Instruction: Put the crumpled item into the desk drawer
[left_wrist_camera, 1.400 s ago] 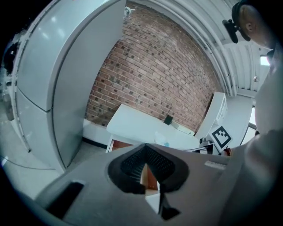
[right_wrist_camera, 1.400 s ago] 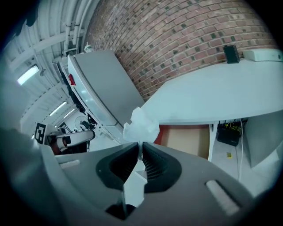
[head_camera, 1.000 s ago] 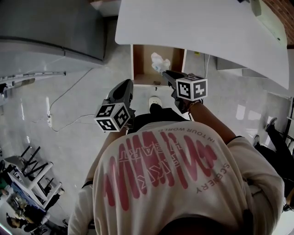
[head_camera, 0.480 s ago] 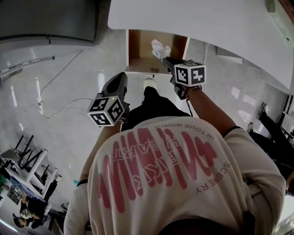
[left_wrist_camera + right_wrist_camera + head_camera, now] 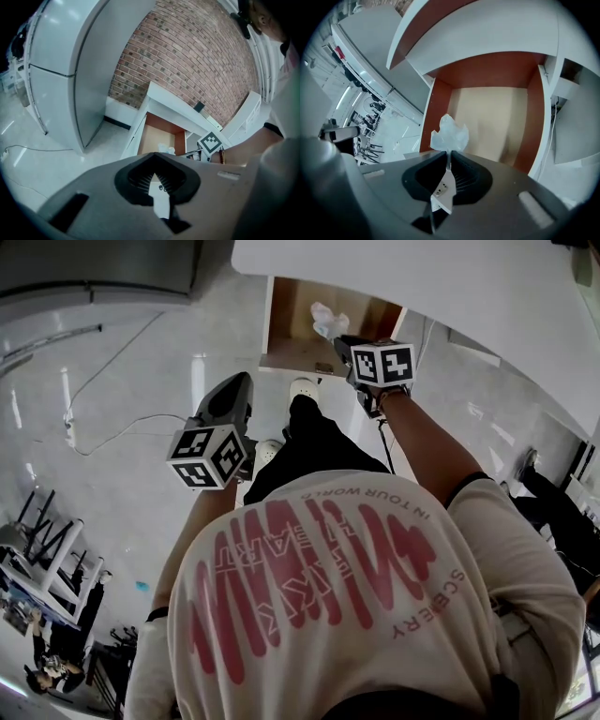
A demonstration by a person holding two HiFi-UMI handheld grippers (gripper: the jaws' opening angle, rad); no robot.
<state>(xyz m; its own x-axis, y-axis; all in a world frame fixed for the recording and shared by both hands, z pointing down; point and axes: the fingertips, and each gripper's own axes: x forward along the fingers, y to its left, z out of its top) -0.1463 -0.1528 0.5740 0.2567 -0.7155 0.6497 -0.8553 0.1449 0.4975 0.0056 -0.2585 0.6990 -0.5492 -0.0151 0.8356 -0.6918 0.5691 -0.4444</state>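
Note:
The crumpled white item (image 5: 449, 134) sticks up from my right gripper (image 5: 449, 153), whose jaws are shut on its lower end. It hangs over the open desk drawer (image 5: 497, 117), a tan-bottomed box with brown walls. In the head view the crumpled item (image 5: 326, 320) sits above the drawer (image 5: 291, 334), just ahead of the right gripper (image 5: 343, 341). My left gripper (image 5: 228, 409) hangs lower left over the floor, away from the drawer, jaws shut with nothing held. In the left gripper view the gripper (image 5: 154, 158) points toward the drawer (image 5: 157, 138).
The white desk top (image 5: 450, 296) overhangs the drawer's back. A grey cabinet (image 5: 94, 268) stands to the left. A cable (image 5: 122, 427) trails across the glossy floor. The person's shoes (image 5: 302, 387) stand just before the drawer front. Chairs (image 5: 37, 559) are at lower left.
The right gripper keeps its hold on the crumpled item over the drawer. The left gripper has drifted left and back from the drawer, and the head view has shifted.

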